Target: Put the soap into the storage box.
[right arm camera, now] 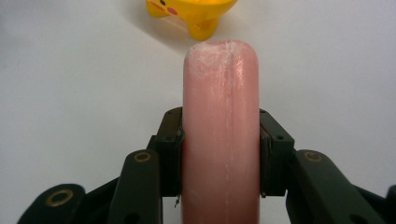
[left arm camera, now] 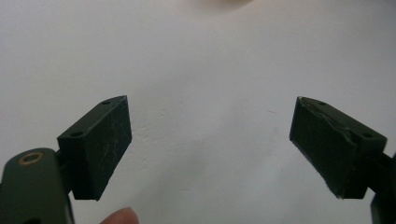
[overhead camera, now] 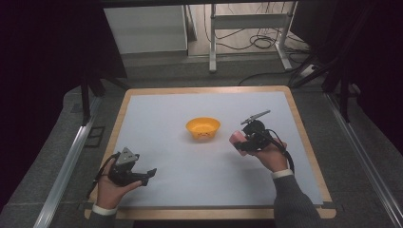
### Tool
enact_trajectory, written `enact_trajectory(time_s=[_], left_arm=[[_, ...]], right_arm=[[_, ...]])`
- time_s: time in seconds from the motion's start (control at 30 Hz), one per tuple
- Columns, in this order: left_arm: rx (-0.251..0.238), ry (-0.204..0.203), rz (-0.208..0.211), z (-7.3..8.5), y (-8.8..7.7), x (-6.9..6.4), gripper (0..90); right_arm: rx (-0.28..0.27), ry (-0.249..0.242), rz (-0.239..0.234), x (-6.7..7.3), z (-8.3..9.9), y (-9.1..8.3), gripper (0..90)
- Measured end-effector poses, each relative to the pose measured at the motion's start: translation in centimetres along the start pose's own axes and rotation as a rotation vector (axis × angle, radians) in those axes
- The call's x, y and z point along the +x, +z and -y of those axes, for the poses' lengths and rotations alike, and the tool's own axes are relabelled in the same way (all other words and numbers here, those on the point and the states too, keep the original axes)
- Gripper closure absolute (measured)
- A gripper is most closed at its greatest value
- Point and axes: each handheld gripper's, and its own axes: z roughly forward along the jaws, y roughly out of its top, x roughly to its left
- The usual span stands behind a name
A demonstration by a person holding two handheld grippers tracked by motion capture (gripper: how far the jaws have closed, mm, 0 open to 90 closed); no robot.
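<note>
So the right gripper [right arm camera: 219, 154] is clamped on a fat pink rounded bar, smooth and a bit scuffed white at the tip, maybe soap or a toy sausage [right arm camera: 220, 130], with both black pads pressed flat on its sides. In the high view that pink thing [overhead camera: 236, 138] sits in the gripper just right of the small yellow plastic bowl with a little face painted on it [overhead camera: 203, 128], close but not touching, and it looks lifted off the white table mat [overhead camera: 190, 175] rather than resting on it, though I can't be totally sure. The left gripper [left arm camera: 210, 140] is parked at the near left of the mat with its jaws spread wide and nothing between them, just bare mat. My read: the pick is done and this is the carry step, with the bowl as the likely drop spot. Next move would call for swinging the bar over the rim, tipping it so the long shape actually fits inside, then easing the jaws apart. The bowl looks light, so bumping its edge could shove or flip it.
</note>
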Motion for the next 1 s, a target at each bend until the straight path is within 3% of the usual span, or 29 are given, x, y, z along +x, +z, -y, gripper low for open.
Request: enact_trajectory(time_s=[0.5,1.0], left_arm=[[0.003,0.001,0.001,0.0,0.1,0.0,13.4],[0.001,0.0,0.005,0.1,0.1,0.0,13.4]], right_arm=[[-0.016,-0.021,0.005,-0.5,-1.7,0.1,59.6],[-0.008,-0.108,0.01,-0.7,-4.9,1.0,59.5]])
